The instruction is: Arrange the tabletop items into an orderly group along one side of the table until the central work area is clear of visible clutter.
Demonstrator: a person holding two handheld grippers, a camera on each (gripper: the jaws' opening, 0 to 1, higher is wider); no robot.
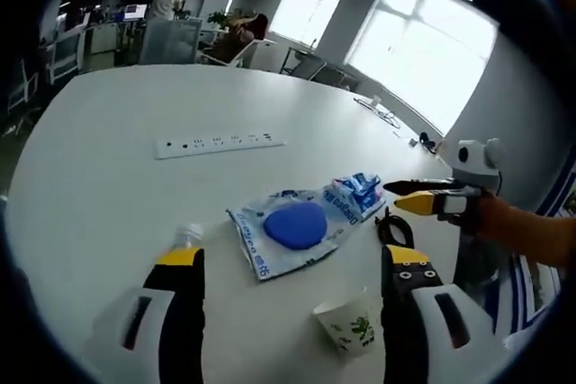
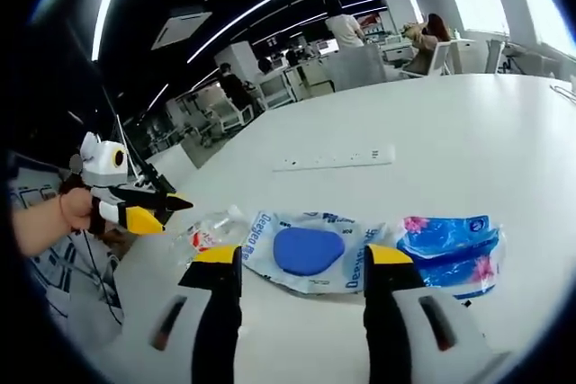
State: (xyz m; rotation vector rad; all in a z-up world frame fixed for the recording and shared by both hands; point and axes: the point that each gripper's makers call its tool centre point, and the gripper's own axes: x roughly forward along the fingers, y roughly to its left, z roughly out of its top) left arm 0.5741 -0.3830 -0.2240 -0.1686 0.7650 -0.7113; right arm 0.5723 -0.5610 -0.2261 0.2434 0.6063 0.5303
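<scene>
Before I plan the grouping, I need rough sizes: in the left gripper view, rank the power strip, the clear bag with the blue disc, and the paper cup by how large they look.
1. clear bag with the blue disc
2. power strip, long but thin and farther off, so this order is unsure
3. paper cup, smallest though nearest the camera

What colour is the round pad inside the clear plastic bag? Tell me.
Blue: the round pad inside the clear printed plastic bag shows best in the right gripper view.

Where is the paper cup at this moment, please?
In the left gripper view the paper cup stands on the white table low in the picture, between the left gripper's jaws, just below the blue-and-white bag.
</scene>
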